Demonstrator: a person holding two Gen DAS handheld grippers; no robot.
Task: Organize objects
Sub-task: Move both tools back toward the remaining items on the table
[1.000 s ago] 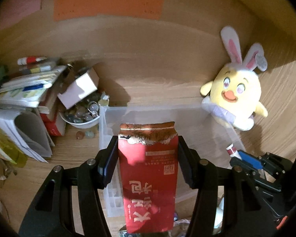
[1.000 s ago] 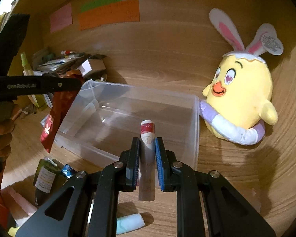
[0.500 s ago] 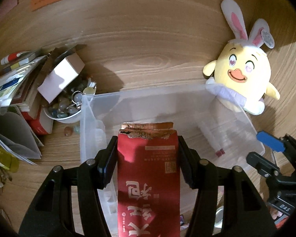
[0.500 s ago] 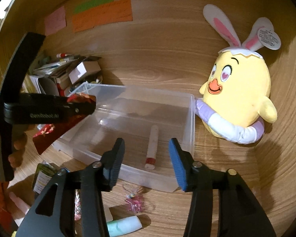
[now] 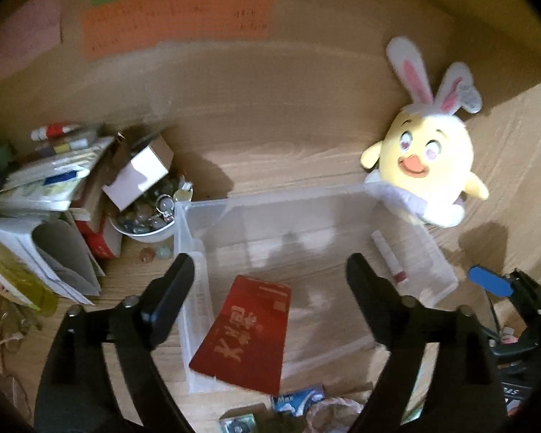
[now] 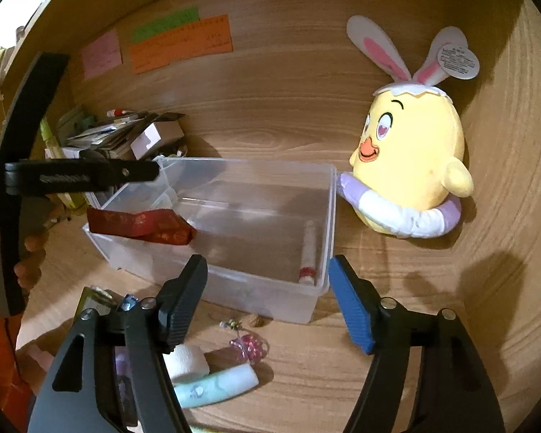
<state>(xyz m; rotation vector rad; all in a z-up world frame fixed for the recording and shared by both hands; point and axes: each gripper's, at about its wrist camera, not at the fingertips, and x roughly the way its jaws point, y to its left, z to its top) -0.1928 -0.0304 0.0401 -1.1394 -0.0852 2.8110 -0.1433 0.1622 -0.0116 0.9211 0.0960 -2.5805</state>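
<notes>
The left gripper (image 5: 267, 274) has let go, its jaws opening; the red packet (image 5: 249, 328) now lies in the clear bin (image 5: 306, 198); the right gripper (image 6: 267, 299), opening and empty, dropped its tube (image 6: 309, 249) there too; two items sorted.

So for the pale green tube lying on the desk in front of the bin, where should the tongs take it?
Take the pale green tube across its narrow width near mid-length, coming from above. It lies flat on the desk, long axis running left-right, with a white roll close by its left end, so grip nearer the free right end.
</notes>
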